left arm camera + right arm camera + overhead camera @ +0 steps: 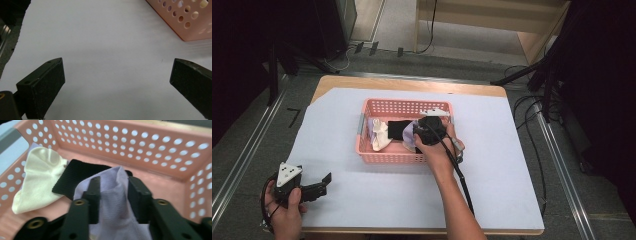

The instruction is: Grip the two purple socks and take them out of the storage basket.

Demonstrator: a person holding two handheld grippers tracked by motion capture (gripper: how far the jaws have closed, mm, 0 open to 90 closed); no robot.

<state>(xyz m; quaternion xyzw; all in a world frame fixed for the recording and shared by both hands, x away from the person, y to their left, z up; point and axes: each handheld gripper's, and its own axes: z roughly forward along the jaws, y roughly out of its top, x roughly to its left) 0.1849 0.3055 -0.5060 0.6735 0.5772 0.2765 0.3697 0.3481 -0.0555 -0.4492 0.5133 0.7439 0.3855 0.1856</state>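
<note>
Right gripper (112, 195) is held down inside the pink basket (404, 106), jaws part-way apart with a fold of the lilac cloth (113, 202) standing between them. The pads sit either side of the fold; firm pressure on it cannot be confirmed, so it is read as straddled rather than clamped. The lilac cloth is bunched at the basket's right end, partly draped over a black ribbed cloth (75, 176), with a cream cloth (40, 177) lying left of that against the perforated wall. The approach is made from above, probably because the basket walls block a side entry and a raised fold is the easiest thing to pinch.

Left gripper (314, 189) is parked on the white sheet (377, 200) near the table's front-left corner, jaws wide apart and nothing between them; the basket corner is seen well ahead in the left gripper view. It is likely kept clear so the right hand's work isn't crowded.
</note>
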